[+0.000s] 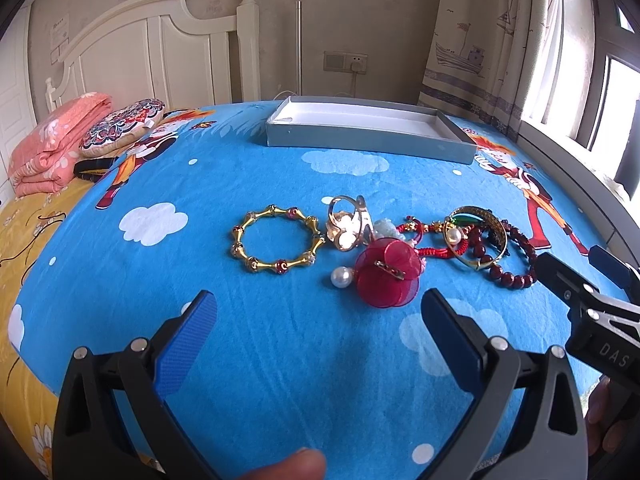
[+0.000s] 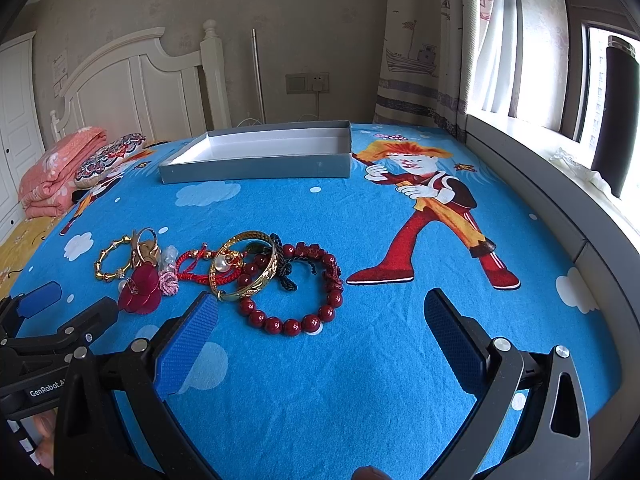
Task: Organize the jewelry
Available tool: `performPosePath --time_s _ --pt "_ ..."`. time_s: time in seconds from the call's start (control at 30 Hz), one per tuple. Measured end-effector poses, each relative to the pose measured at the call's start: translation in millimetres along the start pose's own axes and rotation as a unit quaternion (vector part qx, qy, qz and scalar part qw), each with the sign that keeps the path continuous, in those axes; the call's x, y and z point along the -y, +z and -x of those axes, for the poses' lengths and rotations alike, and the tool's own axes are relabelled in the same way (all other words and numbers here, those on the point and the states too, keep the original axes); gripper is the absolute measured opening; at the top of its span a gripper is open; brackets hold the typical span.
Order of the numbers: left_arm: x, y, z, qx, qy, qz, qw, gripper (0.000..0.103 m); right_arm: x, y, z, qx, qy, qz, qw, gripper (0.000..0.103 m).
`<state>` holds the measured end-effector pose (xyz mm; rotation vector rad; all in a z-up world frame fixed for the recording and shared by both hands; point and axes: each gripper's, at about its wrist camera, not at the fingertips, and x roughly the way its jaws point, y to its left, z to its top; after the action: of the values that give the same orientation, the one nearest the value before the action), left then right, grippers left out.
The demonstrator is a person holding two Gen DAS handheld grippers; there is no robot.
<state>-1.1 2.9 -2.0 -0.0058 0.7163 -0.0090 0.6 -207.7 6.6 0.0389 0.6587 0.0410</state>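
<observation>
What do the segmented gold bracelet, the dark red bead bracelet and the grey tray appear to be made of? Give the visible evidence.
Segmented gold bracelet: likely polished metal, since it shines with bright glints.
Dark red bead bracelet: glossy round beads, perhaps glass, stone or lacquered wood.
Grey tray: probably matte cardboard, with thin straight walls and a white lining.

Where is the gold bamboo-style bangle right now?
The gold bamboo-style bangle lies flat on the blue bedsheet at the left end of the jewelry row, just left of the gold ring, nearer than the grey box.
</observation>
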Motion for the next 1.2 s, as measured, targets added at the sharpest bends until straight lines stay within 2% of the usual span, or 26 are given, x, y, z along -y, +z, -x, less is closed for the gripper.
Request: performPosePath --time_s 1.2 --pt "-0.5 1.0 0.7 0.000 -0.001 0.002 1.0000 0.099 -3.1 -2.9 -6.4 -0.011 0.000 0.005 1.000 0.097"
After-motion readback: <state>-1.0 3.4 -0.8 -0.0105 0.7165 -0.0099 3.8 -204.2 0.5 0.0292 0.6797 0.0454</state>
